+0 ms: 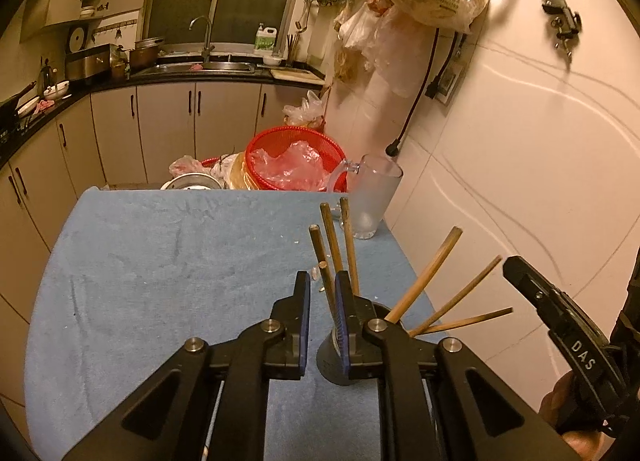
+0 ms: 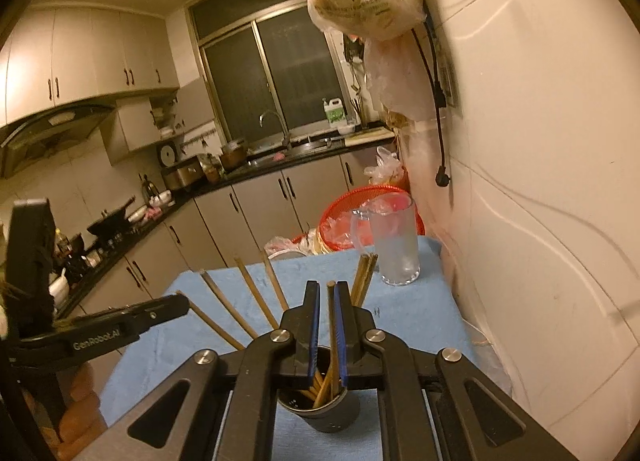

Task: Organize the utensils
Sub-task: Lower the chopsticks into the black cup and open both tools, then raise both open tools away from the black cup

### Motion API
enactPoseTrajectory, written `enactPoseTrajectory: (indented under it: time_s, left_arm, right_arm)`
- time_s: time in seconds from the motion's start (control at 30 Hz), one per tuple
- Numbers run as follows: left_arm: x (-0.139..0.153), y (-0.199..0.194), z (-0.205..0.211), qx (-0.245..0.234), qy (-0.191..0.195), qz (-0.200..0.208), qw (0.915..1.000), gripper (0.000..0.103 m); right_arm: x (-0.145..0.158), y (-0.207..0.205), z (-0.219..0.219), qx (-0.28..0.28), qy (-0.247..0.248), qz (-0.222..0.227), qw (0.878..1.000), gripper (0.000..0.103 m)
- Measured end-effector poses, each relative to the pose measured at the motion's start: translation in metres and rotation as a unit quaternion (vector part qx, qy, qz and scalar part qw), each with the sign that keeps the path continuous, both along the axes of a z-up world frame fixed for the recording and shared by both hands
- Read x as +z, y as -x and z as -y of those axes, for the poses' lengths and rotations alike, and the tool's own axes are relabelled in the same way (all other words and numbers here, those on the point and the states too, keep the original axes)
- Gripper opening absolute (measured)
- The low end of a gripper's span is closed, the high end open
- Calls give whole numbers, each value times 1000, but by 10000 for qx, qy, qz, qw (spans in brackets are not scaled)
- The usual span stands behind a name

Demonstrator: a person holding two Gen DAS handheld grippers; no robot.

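Chopsticks (image 2: 331, 325) standing in holder (image 2: 320, 413) near counter's right edge; right tongs (image 2: 327, 341) pinching one, left tongs (image 1: 322, 325) spread. Risking tipping holder if lifting off-axis.

A plain light-blue cloth (image 1: 160, 261) is spread over the table; brown wooden chopsticks (image 2: 256, 293) are held in a dark grey holder (image 2: 332, 417); a frosted clear mug (image 1: 374, 197) and a red mesh basket (image 1: 296, 141) are seen; blue pads (image 2: 314, 325) are carried on black grippers
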State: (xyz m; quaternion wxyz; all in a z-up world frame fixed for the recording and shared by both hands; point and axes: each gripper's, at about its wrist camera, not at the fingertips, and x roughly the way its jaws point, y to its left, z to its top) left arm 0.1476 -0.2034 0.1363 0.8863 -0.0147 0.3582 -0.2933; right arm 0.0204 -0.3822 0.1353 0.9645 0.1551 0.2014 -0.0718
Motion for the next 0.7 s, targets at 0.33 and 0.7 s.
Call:
enactPoseTrajectory:
  time_s: [0.33,0.7]
  left_arm:
    - [15,26,-40,149,164,182,9996,13]
    - [-44,31,-118,764,-53,-348,9965,14]
  right_arm:
    - [15,45,-25,219,-209,337,9990,13]
    - [-38,45,-61,658,-426,-361,9963,13]
